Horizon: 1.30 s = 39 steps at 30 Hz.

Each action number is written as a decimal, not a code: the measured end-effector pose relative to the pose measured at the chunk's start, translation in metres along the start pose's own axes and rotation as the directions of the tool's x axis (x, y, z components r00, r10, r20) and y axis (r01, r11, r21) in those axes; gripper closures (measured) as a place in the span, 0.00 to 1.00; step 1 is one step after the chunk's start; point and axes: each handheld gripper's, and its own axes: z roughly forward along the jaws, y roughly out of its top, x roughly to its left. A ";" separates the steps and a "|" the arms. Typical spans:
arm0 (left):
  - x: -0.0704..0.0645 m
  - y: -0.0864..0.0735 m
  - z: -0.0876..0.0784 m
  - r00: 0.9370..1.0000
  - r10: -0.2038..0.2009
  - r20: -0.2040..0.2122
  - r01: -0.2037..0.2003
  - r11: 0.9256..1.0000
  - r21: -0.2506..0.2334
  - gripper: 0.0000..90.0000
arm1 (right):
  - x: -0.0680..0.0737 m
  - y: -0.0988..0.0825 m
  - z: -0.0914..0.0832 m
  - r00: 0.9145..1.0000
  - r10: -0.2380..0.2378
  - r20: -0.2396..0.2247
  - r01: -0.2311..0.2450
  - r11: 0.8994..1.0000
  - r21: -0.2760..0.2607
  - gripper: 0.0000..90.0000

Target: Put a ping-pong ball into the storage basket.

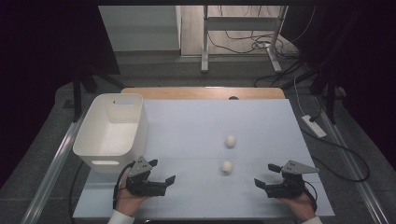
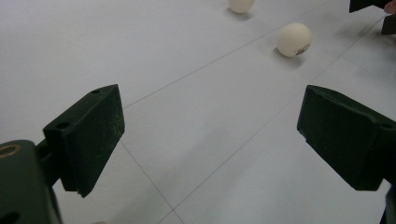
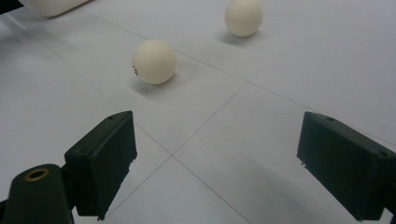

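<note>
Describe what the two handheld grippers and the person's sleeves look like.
Both the left gripper and right gripper are black, each with two blocky jaws, a grey three-cornered plate on top and a black trailing cable. White cuffs show at both wrists.

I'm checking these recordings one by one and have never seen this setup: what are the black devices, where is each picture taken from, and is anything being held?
A person holds a hand-operated two-jaw tool in each hand: the left gripper and the right gripper. The high view looks down on the white table. Each of the other two pictures comes from a camera riding on one gripper, looking along its black jaws. On the table lie a near ball and a far ball, with a white bin at the left. Both grippers are open and hold nothing.
</note>
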 end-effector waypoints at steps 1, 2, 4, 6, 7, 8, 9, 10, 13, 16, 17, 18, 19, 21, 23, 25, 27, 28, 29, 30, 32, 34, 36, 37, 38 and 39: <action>-0.001 0.000 0.000 1.000 0.002 -0.005 -0.002 1.000 0.001 0.09 | 0.000 0.000 0.000 1.000 0.000 0.000 0.000 1.000 0.000 0.13; -0.001 0.001 0.000 1.000 -0.002 -0.005 0.002 1.000 -0.003 0.09 | 0.000 0.000 0.001 1.000 0.002 -0.001 -0.002 1.000 0.001 0.13; -0.001 0.004 0.000 1.000 0.000 -0.005 0.000 1.000 -0.004 0.09 | 0.001 0.001 0.002 1.000 0.001 0.001 -0.001 1.000 0.003 0.13; -0.002 0.006 0.000 1.000 0.006 -0.008 -0.006 1.000 -0.002 0.09 | 0.001 0.001 0.003 1.000 0.000 -0.001 0.000 1.000 0.003 0.13; -0.003 0.008 0.000 1.000 0.008 -0.006 -0.008 1.000 -0.004 0.09 | 0.001 0.001 0.003 1.000 -0.003 -0.001 0.003 1.000 0.002 0.13; -0.003 0.009 0.000 1.000 0.011 -0.004 -0.011 1.000 -0.002 0.09 | 0.002 0.002 0.003 1.000 -0.005 -0.003 0.005 1.000 0.004 0.13; -0.004 0.011 0.000 1.000 0.015 -0.005 -0.015 1.000 -0.002 0.09 | 0.002 0.002 0.004 1.000 -0.003 -0.002 0.003 1.000 0.007 0.13; -0.005 0.013 0.000 1.000 0.017 -0.003 -0.017 1.000 -0.003 0.09 | 0.002 0.002 0.004 1.000 -0.002 -0.003 0.002 1.000 0.005 0.13; -0.006 0.015 0.001 1.000 0.018 0.007 -0.018 1.000 -0.003 0.09 | 0.002 0.003 0.005 1.000 -0.006 0.000 0.006 1.000 0.005 0.13; -0.007 0.017 0.002 1.000 0.024 0.012 -0.024 1.000 0.001 0.09 | 0.004 0.004 0.008 1.000 -0.008 0.006 0.008 1.000 0.017 0.14; -0.007 0.017 0.002 1.000 0.024 0.012 -0.024 1.000 0.001 0.09 | 0.004 0.004 0.008 1.000 -0.008 0.006 0.008 1.000 0.017 0.14; -0.007 0.018 0.003 1.000 0.025 0.013 -0.025 1.000 0.004 0.09 | 0.004 0.004 0.009 1.000 -0.010 0.005 0.010 1.000 0.016 0.14; -0.007 0.018 0.004 1.000 0.025 0.014 -0.025 1.000 0.006 0.09 | 0.005 0.004 0.009 1.000 -0.010 0.004 0.010 1.000 0.017 0.14; -0.007 0.019 0.005 1.000 0.023 0.016 -0.023 1.000 0.008 0.10 | 0.005 0.004 0.010 1.000 -0.011 0.002 0.011 1.000 0.019 0.14; -0.008 0.021 0.007 1.000 0.025 0.017 -0.025 1.000 0.014 0.10 | 0.005 0.005 0.010 1.000 -0.011 0.006 0.011 1.000 0.012 0.14; -0.009 0.023 0.008 0.999 0.030 0.019 -0.030 0.999 0.015 0.10 | 0.005 0.006 0.010 1.000 -0.010 0.007 0.010 1.000 0.004 0.14; -0.010 0.026 0.010 0.999 0.035 0.020 -0.035 0.999 0.018 0.10 | 0.005 0.006 0.010 1.000 -0.009 0.007 0.009 1.000 0.003 0.14; -0.011 0.027 0.011 0.999 0.037 0.022 -0.037 0.999 0.019 0.10 | 0.006 0.006 0.010 1.000 -0.011 0.008 0.011 1.000 0.009 0.14; -0.012 0.029 0.012 0.999 0.043 0.026 -0.044 0.999 0.024 0.10 | 0.006 0.006 0.010 1.000 -0.010 0.007 0.010 1.000 0.006 0.14; -0.012 0.029 0.012 0.999 0.043 0.026 -0.044 0.999 0.024 0.10 | 0.006 0.006 0.010 1.000 -0.010 0.007 0.010 1.000 0.006 0.14; -0.014 0.031 0.014 0.998 0.050 0.030 -0.051 0.998 0.027 0.10 | 0.006 0.006 0.010 1.000 -0.012 0.007 0.012 1.000 0.002 0.14; -0.015 0.034 0.016 0.998 0.050 0.036 -0.051 0.998 0.028 0.10 | 0.005 0.006 0.010 1.000 -0.012 0.008 0.012 1.000 0.004 0.14; -0.017 0.036 0.019 0.998 0.054 0.043 -0.055 0.998 0.030 0.10 | 0.005 0.006 0.011 1.000 -0.015 0.006 0.015 1.000 0.004 0.14; -0.018 0.038 0.021 0.997 0.057 0.045 -0.058 0.998 0.030 0.10 | 0.005 0.006 0.011 1.000 -0.016 0.005 0.016 1.000 0.005 0.14; -0.018 0.039 0.022 0.997 0.056 0.049 -0.057 0.998 0.030 0.10 | 0.005 0.006 0.011 1.000 -0.017 0.002 0.017 1.000 0.005 0.14; -0.019 0.041 0.024 0.997 0.055 0.054 -0.056 0.998 0.029 0.10 | 0.005 0.006 0.011 1.000 -0.017 0.002 0.017 1.000 0.004 0.14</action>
